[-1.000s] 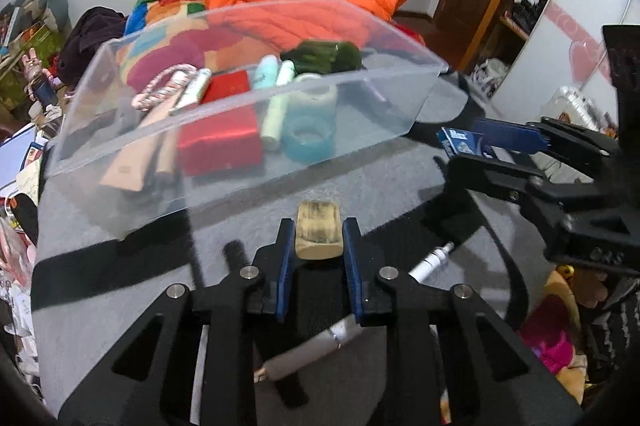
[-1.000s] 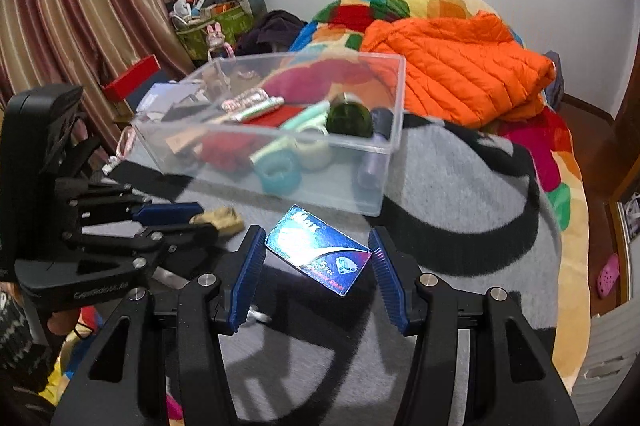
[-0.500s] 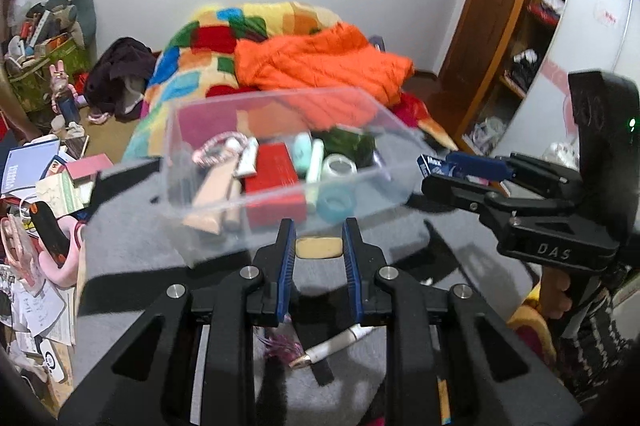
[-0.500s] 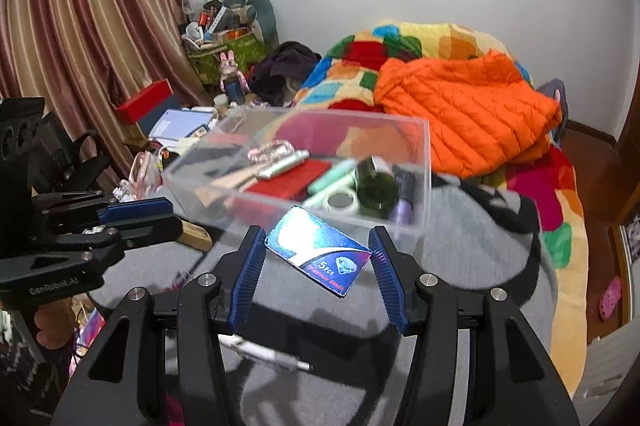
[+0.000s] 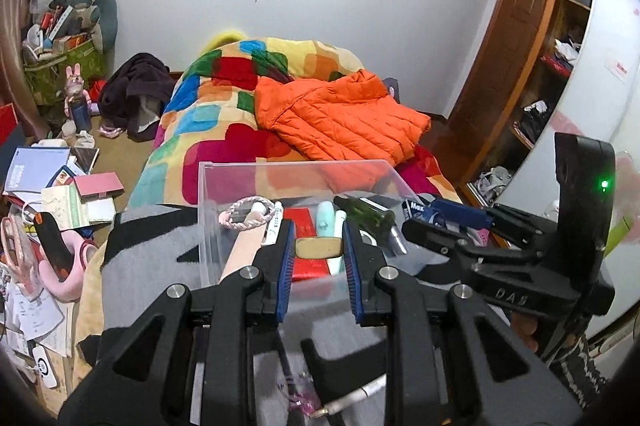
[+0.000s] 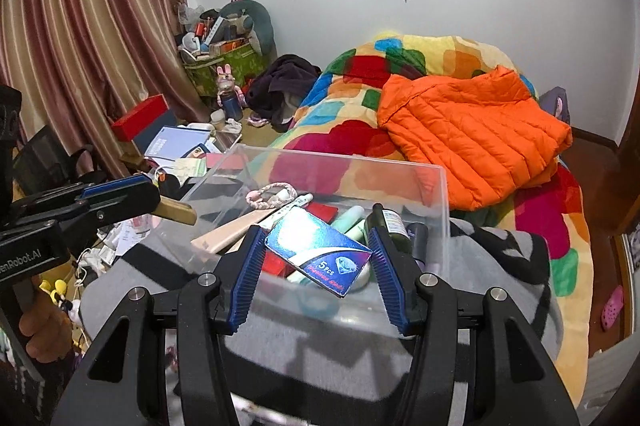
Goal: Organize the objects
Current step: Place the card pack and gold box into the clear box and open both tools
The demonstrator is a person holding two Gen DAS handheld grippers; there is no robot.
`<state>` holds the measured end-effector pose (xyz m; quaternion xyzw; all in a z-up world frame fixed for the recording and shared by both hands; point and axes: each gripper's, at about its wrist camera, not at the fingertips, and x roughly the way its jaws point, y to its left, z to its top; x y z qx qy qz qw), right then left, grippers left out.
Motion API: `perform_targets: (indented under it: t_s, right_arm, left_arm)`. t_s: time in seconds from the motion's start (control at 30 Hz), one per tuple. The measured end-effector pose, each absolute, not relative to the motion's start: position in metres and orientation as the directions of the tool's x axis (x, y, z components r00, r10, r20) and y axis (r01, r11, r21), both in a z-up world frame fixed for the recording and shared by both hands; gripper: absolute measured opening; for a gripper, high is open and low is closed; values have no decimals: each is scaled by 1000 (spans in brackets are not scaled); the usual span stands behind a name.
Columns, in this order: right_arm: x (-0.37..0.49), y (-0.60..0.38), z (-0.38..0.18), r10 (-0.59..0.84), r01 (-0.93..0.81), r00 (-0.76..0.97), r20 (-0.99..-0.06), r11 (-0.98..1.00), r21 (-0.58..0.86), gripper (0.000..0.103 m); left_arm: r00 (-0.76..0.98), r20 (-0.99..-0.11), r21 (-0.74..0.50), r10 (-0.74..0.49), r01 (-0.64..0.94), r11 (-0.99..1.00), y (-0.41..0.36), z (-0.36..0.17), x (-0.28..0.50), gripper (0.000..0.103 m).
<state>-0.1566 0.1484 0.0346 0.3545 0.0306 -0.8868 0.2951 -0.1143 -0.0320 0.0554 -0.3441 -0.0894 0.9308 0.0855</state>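
Left gripper (image 5: 319,251): fingers narrow, clamped on tan block (image 5: 319,247), held above near edge of clear bin (image 5: 294,175). Right gripper (image 6: 316,255): fingers mid-width, gripping blue card pack (image 6: 318,250), tilted, over bin's near wall. Bin sits on grey blanket (image 5: 148,250); contains pink braided ring (image 5: 245,217), red box (image 5: 306,226), green bottle (image 5: 368,215), mint tube (image 5: 325,224). Pen (image 5: 356,398) lies on blanket, outside bin.
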Motion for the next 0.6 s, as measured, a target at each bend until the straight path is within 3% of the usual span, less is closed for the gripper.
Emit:
perform_targets:
  t_s: [0.2, 0.6]
  right_arm:
    - [-180, 133, 13, -446, 511, -570, -691, -850, 127, 50]
    - [-194, 125, -11, -448, 525, -490, -748, -836, 157, 51]
  left_arm:
    - [-714, -682, -206, 157, -19, -978, -40, 30, -144, 23]
    - [-635, -749, -247, 190, 1, -969, -45, -2, -158, 24]
